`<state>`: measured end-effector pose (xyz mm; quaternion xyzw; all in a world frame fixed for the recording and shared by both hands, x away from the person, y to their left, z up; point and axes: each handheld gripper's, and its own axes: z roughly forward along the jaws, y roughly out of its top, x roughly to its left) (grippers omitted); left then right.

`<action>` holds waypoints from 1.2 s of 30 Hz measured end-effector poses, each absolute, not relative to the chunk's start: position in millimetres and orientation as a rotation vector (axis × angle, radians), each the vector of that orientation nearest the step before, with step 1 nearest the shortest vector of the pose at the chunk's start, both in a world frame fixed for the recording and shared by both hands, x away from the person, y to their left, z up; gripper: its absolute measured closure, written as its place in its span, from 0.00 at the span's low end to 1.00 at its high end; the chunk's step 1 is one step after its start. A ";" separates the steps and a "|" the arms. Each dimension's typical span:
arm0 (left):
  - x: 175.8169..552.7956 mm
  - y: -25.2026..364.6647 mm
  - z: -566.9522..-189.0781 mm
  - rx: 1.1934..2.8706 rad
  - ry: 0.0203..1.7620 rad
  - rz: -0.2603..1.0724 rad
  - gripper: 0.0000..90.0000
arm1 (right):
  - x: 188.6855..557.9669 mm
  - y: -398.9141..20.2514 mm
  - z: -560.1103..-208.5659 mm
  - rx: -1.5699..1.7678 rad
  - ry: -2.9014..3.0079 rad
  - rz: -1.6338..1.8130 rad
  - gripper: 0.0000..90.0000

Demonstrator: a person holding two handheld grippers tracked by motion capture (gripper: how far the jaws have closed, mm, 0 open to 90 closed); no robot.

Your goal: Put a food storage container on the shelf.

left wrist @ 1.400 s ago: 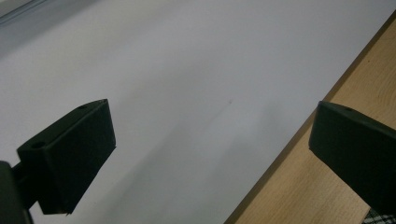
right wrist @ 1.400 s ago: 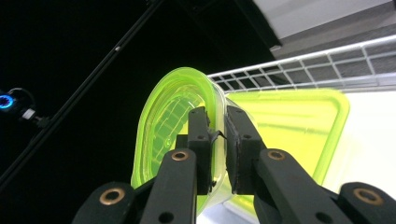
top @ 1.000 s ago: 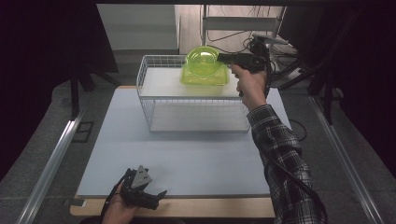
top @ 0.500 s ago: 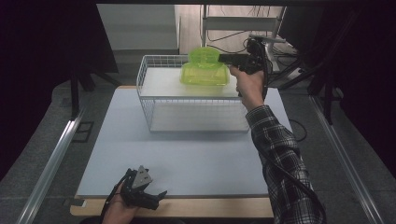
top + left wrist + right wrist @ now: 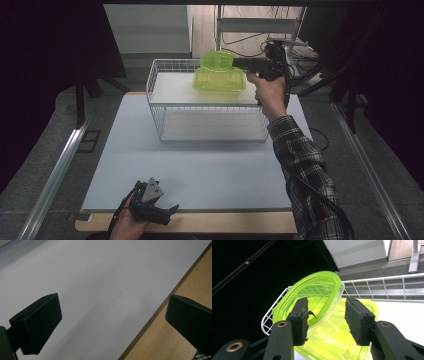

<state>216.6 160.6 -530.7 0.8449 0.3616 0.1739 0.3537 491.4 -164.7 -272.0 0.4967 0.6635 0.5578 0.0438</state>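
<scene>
A clear green plastic container [image 5: 216, 61] [image 5: 317, 292] leans tilted on a second green container [image 5: 220, 82] [image 5: 352, 345], both on the top shelf of a white wire rack [image 5: 156, 100]. My right gripper [image 5: 235, 62] [image 5: 327, 315] reaches in from the right at shelf height. Its jaws have just been opening and stand apart, with the tilted container's rim between them and the pads [image 5: 357, 317] off it. My left gripper [image 5: 171, 214] [image 5: 112, 322] rests open at the table's front edge, nothing between its jaws.
The rack's rails [image 5: 387, 287] rise behind the containers. A pale mat [image 5: 200, 165] [image 5: 87, 277] covers the table, and a wooden strip [image 5: 225, 222] [image 5: 160, 340] runs along its front. Cables and metal frames [image 5: 300, 45] stand behind the rack.
The right gripper's jaws have spread apart around the upper green container, which has tipped a little onto the lower one. Neither hand has shifted.
</scene>
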 end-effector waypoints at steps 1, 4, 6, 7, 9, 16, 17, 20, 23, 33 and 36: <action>216.6 160.6 -530.7 2.185 0.935 0.450 0.00 | 490.5 -165.4 -272.4 1.512 2.035 1.707 0.55; 216.6 160.5 -530.7 2.186 0.936 0.450 0.00 | 488.1 -167.9 -274.1 1.497 2.055 1.726 0.50; 216.6 160.4 -530.8 2.186 0.936 0.451 0.00 | 486.1 -169.4 -275.1 1.489 2.062 1.731 0.47; 216.6 160.4 -530.8 2.187 0.936 0.452 0.00 | 485.2 -170.3 -275.8 1.482 2.070 1.730 0.46; 216.6 160.3 -530.9 2.187 0.937 0.452 0.00 | 482.3 -171.6 -276.8 1.471 2.083 1.734 0.45; 216.7 160.0 -531.0 2.191 0.934 0.456 0.00 | 470.9 -171.3 -279.0 1.387 2.135 1.710 0.40; 216.7 159.9 -531.1 2.191 0.934 0.456 0.00 | 469.0 -170.8 -279.5 1.375 2.143 1.706 0.40; 216.5 159.7 -531.2 2.191 0.936 0.454 0.00 | 463.6 -169.4 -282.6 1.339 2.172 1.688 0.38; 216.5 159.7 -531.2 2.194 0.933 0.458 0.00 | 459.2 -168.8 -286.5 1.320 2.192 1.673 0.37; 216.6 159.2 -531.5 2.195 0.934 0.459 0.00 | 444.1 -174.9 -300.3 1.268 2.234 1.675 0.35; 216.6 159.2 -531.5 2.195 0.934 0.458 0.00 | 440.6 -176.6 -303.4 1.256 2.242 1.668 0.34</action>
